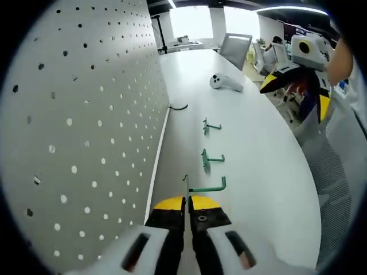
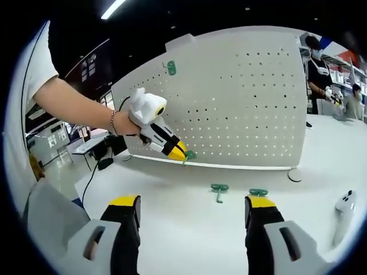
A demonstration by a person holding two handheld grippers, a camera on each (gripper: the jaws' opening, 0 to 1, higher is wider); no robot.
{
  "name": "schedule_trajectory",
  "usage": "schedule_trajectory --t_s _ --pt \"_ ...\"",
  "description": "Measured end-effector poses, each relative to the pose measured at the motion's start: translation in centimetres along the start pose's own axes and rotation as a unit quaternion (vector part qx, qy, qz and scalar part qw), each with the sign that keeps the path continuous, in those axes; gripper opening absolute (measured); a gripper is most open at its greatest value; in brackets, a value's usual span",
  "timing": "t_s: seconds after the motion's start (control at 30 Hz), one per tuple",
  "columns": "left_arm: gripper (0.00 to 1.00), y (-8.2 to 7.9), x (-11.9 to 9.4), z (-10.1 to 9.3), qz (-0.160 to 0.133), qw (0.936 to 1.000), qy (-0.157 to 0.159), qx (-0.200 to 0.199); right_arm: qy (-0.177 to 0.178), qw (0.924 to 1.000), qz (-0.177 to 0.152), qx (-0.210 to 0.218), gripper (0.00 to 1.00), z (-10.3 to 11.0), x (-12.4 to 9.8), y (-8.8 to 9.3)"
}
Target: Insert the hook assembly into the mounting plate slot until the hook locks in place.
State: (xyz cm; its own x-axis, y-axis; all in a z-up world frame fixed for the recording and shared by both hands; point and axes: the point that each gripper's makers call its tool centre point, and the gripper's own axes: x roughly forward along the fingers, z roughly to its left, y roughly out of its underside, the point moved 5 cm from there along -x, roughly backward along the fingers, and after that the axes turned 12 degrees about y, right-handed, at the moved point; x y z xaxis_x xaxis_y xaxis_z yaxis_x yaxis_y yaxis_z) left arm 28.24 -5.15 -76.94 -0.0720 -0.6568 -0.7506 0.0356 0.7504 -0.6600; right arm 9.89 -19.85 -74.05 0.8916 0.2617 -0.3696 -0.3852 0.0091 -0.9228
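Here, left gripper (image 1: pixel 187 213) low over the white desk (image 1: pixel 269 172), close beside the pegboard (image 1: pixel 86 132), fingers (image 1: pixel 172 220) pinched shut on a green hook (image 1: pixel 202 186), its arm sticking out to the right. Seen from the right gripper view, same left gripper (image 2: pixel 182 153) held by a hand (image 2: pixel 123 123), yellow tips near the foot of the pegboard (image 2: pixel 241 97), green hook (image 2: pixel 188 155) at the tips, just above the desk (image 2: pixel 189 229).

Farther along the desk in the left gripper view, two more green hooks, the nearer (image 1: pixel 209 160) and the farther (image 1: pixel 210 127), lying apart in a row. Beyond them a black hook (image 1: pixel 179 106) against the board's base, and a white controller (image 1: pixel 225 82) well away. Right gripper (image 1: pixel 312 86) up at the far right, off the desk.

Right gripper (image 2: pixel 194 215) hovering over the desk, fingers (image 2: pixel 127 215) spread wide, holding nothing. Between them, farther off, the two loose hooks, one (image 2: pixel 218 190) and another (image 2: pixel 258 192), flat on the desk. One green hook (image 2: pixel 170 67) already hanging high on the board. Controller (image 2: pixel 346 201) at the right edge. People (image 2: pixel 316 69) behind the board at right.
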Motion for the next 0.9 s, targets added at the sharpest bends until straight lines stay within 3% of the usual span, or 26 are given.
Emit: schedule_trajectory --t_s 0.33,0.63,0.9 --pt "0.02 0.0 -1.2 -0.7 -0.017 0.9998 -0.009 -0.008 0.003 0.9999 -0.005 0.013 0.72 -0.3 0.0 -0.1" --pt "0.02 -1.7 -3.1 -1.1 -0.059 0.9978 -0.028 -0.012 0.003 1.0 -0.005 0.006 0.72 -0.2 0.0 -0.1" --pt "0.02 -2.1 -4.2 -1.4 -0.084 0.9952 -0.043 -0.023 0.003 1.0 -0.002 0.003 0.72 -0.2 0.0 0.0"
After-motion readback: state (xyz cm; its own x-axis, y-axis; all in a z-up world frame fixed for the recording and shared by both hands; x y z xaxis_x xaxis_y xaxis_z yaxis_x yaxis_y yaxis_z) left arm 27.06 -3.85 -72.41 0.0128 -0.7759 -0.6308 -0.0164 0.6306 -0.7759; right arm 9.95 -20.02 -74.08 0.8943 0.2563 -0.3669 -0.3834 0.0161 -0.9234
